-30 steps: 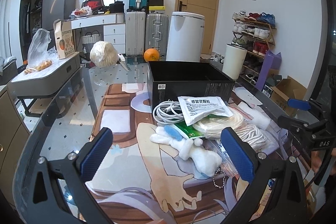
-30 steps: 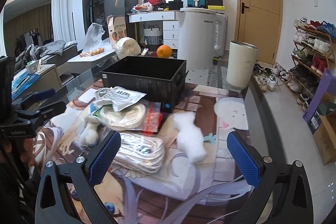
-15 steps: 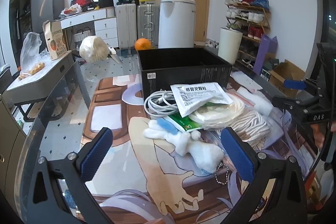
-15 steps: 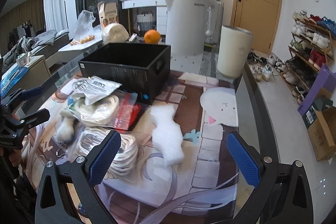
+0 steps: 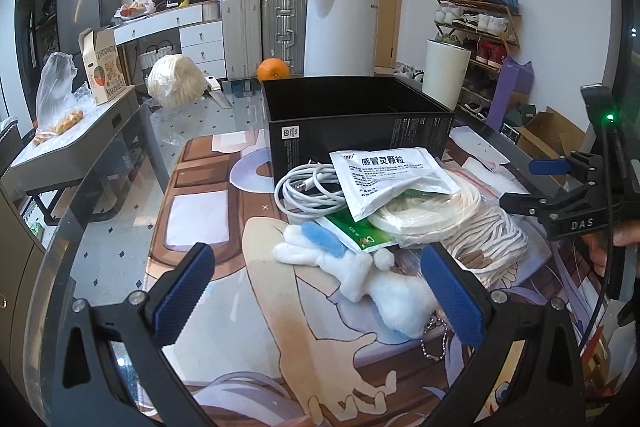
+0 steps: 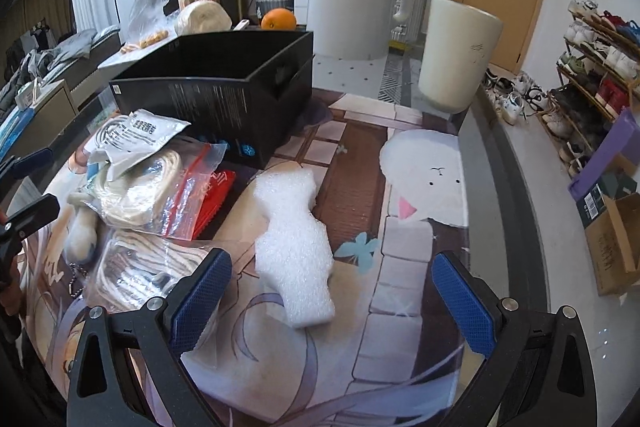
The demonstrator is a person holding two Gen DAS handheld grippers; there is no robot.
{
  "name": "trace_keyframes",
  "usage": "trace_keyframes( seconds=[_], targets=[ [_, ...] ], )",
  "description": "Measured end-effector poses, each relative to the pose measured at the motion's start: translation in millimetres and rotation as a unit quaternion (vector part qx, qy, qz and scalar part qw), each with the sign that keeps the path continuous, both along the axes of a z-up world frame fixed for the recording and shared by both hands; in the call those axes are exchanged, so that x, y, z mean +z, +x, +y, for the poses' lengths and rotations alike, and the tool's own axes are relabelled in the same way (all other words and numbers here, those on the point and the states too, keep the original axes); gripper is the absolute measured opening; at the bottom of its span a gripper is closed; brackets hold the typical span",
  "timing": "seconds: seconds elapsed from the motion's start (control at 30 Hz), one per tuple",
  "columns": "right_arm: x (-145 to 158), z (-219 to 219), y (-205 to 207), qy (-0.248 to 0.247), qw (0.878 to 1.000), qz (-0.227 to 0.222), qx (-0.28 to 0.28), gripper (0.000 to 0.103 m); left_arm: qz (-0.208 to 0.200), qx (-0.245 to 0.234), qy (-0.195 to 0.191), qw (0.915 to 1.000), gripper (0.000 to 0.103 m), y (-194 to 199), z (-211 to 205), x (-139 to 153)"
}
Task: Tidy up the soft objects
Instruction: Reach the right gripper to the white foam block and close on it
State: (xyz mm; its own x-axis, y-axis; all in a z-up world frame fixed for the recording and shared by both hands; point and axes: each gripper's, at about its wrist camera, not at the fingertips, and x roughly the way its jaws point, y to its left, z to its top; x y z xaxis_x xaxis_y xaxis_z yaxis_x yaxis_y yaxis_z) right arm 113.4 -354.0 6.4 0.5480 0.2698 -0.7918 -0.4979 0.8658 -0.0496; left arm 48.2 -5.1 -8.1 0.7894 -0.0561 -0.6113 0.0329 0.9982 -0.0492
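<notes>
- The right gripper point(image 6: 328, 291) has moved forward and down toward the foam piece point(image 6: 294, 247); a second ago the foam lay well ahead of its fingers, and now its near end sits between them, jaws wide apart as before.
- The box point(image 6: 216, 87) has come closer ahead-left of it.
- The left gripper point(image 5: 316, 291) has eased closer to the plush toy point(image 5: 360, 275), which now lies just ahead, reaching its right finger point(image 5: 452, 297).
</notes>
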Motion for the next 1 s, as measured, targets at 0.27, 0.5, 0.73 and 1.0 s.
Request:
trace_keyframes(
  seconds=[0.27,0.5,0.73,1.0],
  targets=[
    [-13,8,11,0.003,0.999,0.03,0.021,0.08,0.009,0.001,-0.01,0.9999,0.103,2,3,-2],
    [-13,7,6,0.02,0.998,0.042,0.029,0.073,0.01,0.002,-0.009,0.9999,0.103,3,3,-2],
    [-14,9,5,0.017,0.998,0.042,0.034,0.075,0.01,0.002,-0.012,0.9999,0.103,3,4,-3],
    [-9,7,-4,0.028,0.999,0.03,0.035,0.039,0.01,0.003,-0.012,0.9999,0.103,3,5,-2]
  ],
)
